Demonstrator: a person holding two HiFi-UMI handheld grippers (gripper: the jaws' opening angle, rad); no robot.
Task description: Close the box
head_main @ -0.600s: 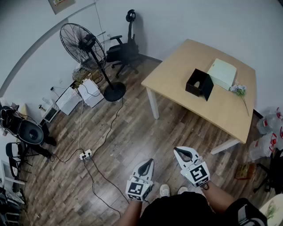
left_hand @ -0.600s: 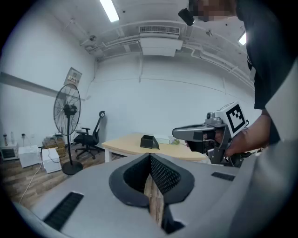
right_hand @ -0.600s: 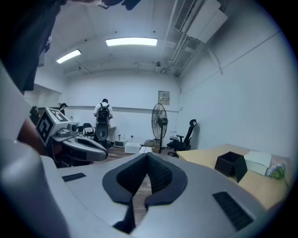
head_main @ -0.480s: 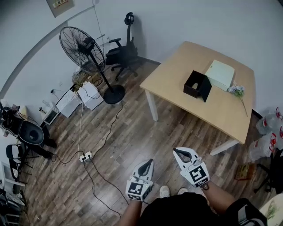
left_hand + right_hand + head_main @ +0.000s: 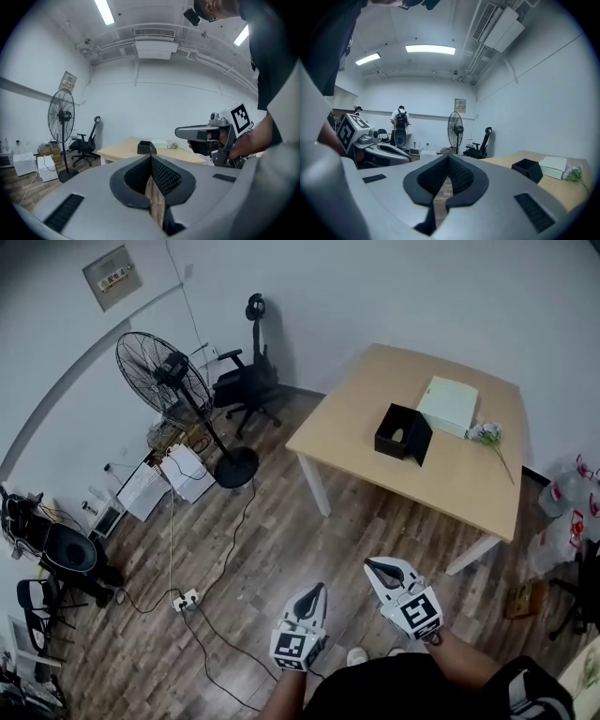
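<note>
A black box (image 5: 399, 431) stands open on the wooden table (image 5: 356, 418), its lid flap hanging at its right side. It also shows small and far off as the black box (image 5: 146, 148) in the left gripper view, and as the black box (image 5: 527, 169) in the right gripper view. My left gripper (image 5: 317, 589) and right gripper (image 5: 374, 565) are held side by side over the floor, well short of the table. Both point toward it, nearly level. Each gripper, left (image 5: 151, 158) and right (image 5: 448, 161), is shut with nothing between its jaws.
A pale flat box (image 5: 448, 405) and a small flower (image 5: 487, 434) lie on the table beyond the black box. A standing fan (image 5: 167, 373), an office chair (image 5: 246, 379), cables and a power strip (image 5: 185, 598) occupy the floor to the left. A person (image 5: 400, 123) stands far back.
The head view has shifted: the table and box now sit a little lower and further left in it. Both grippers stay shut and side by side.
</note>
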